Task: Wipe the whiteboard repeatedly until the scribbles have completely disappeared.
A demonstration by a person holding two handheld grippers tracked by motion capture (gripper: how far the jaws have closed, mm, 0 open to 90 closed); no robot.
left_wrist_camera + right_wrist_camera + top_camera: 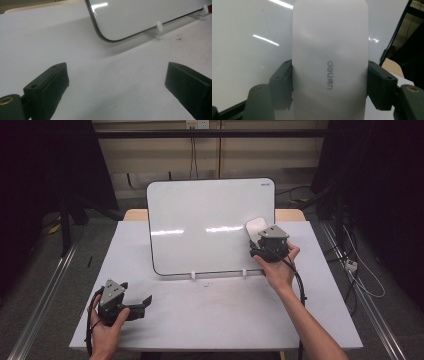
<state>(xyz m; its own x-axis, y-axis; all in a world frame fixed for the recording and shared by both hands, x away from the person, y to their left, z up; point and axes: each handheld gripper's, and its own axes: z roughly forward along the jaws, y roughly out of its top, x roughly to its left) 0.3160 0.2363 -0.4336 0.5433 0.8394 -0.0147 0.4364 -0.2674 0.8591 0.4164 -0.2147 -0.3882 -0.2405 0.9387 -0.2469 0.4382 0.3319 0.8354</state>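
A whiteboard [200, 225] with a dark rim leans on two small white stands at the middle of the white table [210, 315]. My right gripper [256, 240] is shut on a white eraser [256, 226] and holds it against the board's right part. In the right gripper view the eraser [329, 57] stands between the black jaws with the board [244, 45] behind it. My left gripper [146, 301] rests open low over the table's front left. The left gripper view has bare table between the jaws and the board's lower corner [140, 17] farther off.
The board's white stands [193, 276] sit at its lower edge. A wooden tabletop edge [135, 214] juts out behind the board. Cables [360, 270] trail on the floor to the right, and dark curtains flank both sides. A metal rail [45, 305] runs along the floor at left.
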